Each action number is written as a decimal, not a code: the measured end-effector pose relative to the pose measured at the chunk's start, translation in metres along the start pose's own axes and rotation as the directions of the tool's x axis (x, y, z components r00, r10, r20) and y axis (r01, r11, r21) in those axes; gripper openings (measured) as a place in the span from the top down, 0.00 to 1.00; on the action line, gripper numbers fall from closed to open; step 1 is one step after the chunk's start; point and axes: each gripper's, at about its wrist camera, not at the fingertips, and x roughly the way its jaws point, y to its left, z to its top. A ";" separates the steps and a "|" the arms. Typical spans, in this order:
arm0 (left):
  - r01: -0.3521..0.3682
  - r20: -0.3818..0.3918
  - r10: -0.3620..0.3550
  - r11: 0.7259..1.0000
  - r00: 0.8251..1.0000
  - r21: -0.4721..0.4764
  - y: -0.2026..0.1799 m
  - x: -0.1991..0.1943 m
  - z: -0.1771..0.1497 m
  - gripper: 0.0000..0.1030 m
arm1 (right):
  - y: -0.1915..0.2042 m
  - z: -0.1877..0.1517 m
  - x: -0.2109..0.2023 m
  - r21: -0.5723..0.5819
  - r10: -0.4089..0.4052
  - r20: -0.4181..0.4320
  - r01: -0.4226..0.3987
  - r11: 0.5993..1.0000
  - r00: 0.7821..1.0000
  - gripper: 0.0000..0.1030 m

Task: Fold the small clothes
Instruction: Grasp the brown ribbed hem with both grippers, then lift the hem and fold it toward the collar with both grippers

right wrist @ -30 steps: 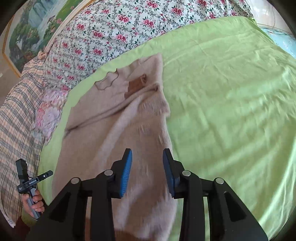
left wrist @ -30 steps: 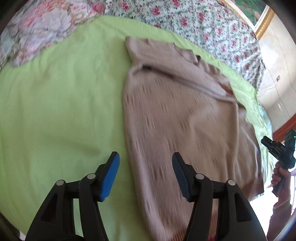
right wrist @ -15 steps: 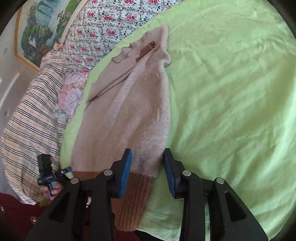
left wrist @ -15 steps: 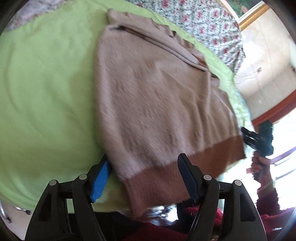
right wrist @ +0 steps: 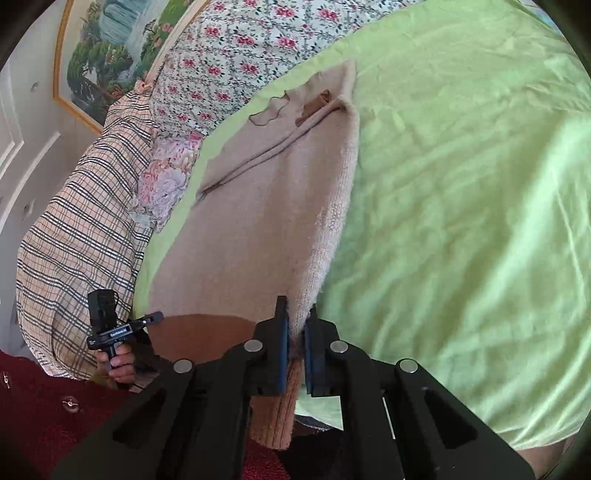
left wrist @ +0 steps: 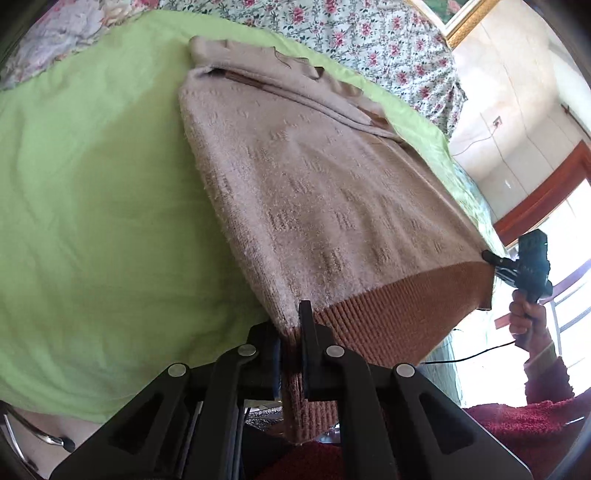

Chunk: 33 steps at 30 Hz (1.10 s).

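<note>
A beige knit sweater (left wrist: 314,184) with a brown ribbed hem (left wrist: 399,306) lies on a green bedsheet (left wrist: 92,203), its sleeves folded in. My left gripper (left wrist: 291,354) is shut on the hem's left corner at the near bed edge. My right gripper (right wrist: 295,354) is shut on the sweater's (right wrist: 266,229) other hem corner. The hem is stretched and lifted between them. The right gripper also shows in the left wrist view (left wrist: 517,266), and the left gripper in the right wrist view (right wrist: 122,328).
Floral bedding (left wrist: 351,33) and a plaid pillow (right wrist: 85,236) lie at the head of the bed. A framed picture (right wrist: 107,55) hangs on the wall. A window with a wooden frame (left wrist: 546,192) is at the right. My red-sleeved arm (left wrist: 535,398) is near.
Both grippers drew back to the near hem and shut on its two corners. The hem has lifted off the bed edge.
</note>
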 end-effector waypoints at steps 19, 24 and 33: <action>0.070 -0.055 -0.066 0.995 0.996 0.072 -0.012 0.015 -0.007 0.94 | 0.010 -0.029 0.010 -0.056 0.129 -0.052 -0.132 0.990 0.990 0.92; 0.089 0.030 -0.091 0.995 0.995 0.051 -0.016 -0.014 0.005 0.95 | 0.017 -0.011 -0.008 -0.055 0.193 0.046 -0.190 0.980 0.980 0.92; 0.126 0.273 -0.146 0.988 0.951 0.091 -0.026 -0.057 0.101 0.95 | 0.048 0.084 -0.008 -0.106 0.261 0.232 -0.242 0.964 0.937 0.92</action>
